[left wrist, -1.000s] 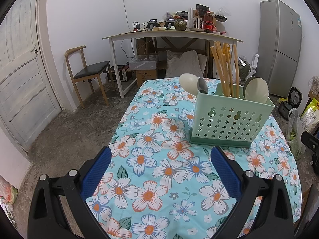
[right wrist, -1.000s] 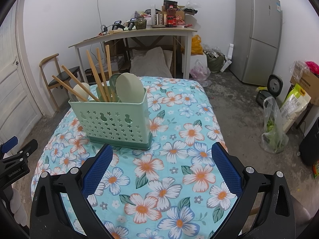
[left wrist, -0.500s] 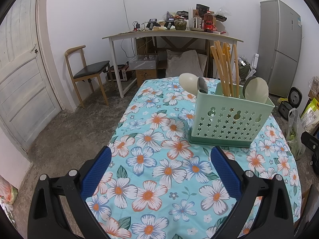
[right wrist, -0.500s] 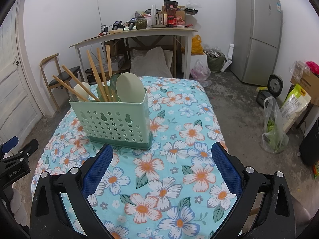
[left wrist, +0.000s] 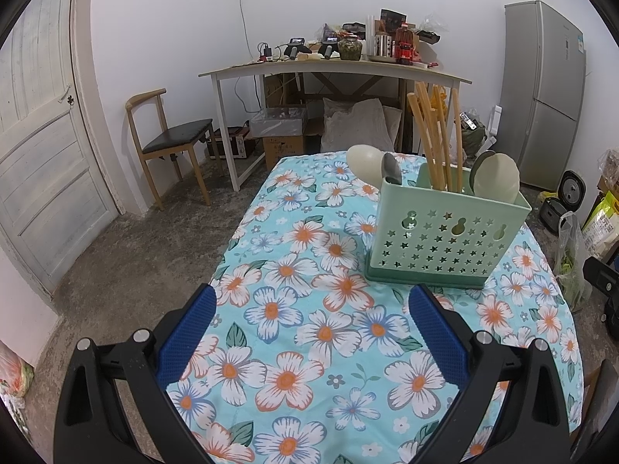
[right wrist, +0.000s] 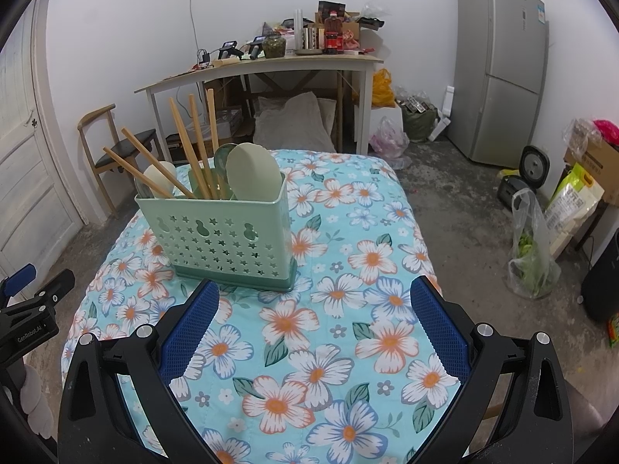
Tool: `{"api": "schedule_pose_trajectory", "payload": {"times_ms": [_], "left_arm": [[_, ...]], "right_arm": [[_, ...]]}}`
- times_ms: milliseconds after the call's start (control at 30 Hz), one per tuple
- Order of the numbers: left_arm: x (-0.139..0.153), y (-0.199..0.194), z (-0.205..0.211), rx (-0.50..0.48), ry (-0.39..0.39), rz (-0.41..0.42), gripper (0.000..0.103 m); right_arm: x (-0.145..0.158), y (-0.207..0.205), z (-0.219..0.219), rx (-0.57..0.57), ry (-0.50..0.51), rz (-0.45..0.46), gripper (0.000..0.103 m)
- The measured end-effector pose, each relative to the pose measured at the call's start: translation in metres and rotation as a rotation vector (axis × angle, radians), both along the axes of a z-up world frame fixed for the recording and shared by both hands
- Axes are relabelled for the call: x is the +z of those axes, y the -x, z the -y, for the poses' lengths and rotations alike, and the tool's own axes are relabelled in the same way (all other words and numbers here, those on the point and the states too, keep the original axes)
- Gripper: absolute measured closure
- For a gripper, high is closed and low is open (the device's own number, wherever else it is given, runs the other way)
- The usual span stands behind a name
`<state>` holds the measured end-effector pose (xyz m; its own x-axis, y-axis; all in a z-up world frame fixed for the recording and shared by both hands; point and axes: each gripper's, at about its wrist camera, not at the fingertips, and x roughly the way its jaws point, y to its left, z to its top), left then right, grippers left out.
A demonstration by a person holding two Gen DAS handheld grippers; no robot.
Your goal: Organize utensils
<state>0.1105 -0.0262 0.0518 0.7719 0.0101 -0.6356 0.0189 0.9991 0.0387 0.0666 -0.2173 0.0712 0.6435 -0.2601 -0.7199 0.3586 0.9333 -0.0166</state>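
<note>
A pale green utensil caddy (left wrist: 445, 239) (right wrist: 228, 239) with star-shaped holes stands upright on the floral tablecloth (left wrist: 309, 309) (right wrist: 348, 309). Wooden chopsticks (left wrist: 437, 143) (right wrist: 189, 143), pale spoons (left wrist: 499, 178) (right wrist: 251, 170) and a metal spoon (left wrist: 391, 168) stick up out of it. My left gripper (left wrist: 312, 301) hovers open over the cloth, short of the caddy and to its left. Open too, my right gripper (right wrist: 315, 301) sits just in front of the caddy's right corner. Neither holds anything. The left gripper (right wrist: 31, 301) also shows at the left edge of the right wrist view.
Behind the small table stand a cluttered desk (left wrist: 336, 69) (right wrist: 271, 65), a wooden chair (left wrist: 166, 143) and a grey fridge (left wrist: 541, 92) (right wrist: 499, 65). A white door (left wrist: 38, 147) is at the left. Bags (right wrist: 534, 247) lie on the concrete floor at the right.
</note>
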Motion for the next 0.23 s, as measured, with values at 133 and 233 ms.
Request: {"api": "schedule_pose_trajectory", "payload": {"times_ms": [133, 233], "left_arm": [[-0.0012, -0.0003, 0.0012, 0.0, 0.002, -0.002, 0.005], [-0.0006, -0.0008, 0.0003, -0.001, 0.001, -0.001, 0.005]], "right_arm": [[-0.0001, -0.0001, -0.0001, 0.001, 0.001, 0.0, 0.008], [0.0, -0.0001, 0.0, -0.001, -0.001, 0.0, 0.008]]}}
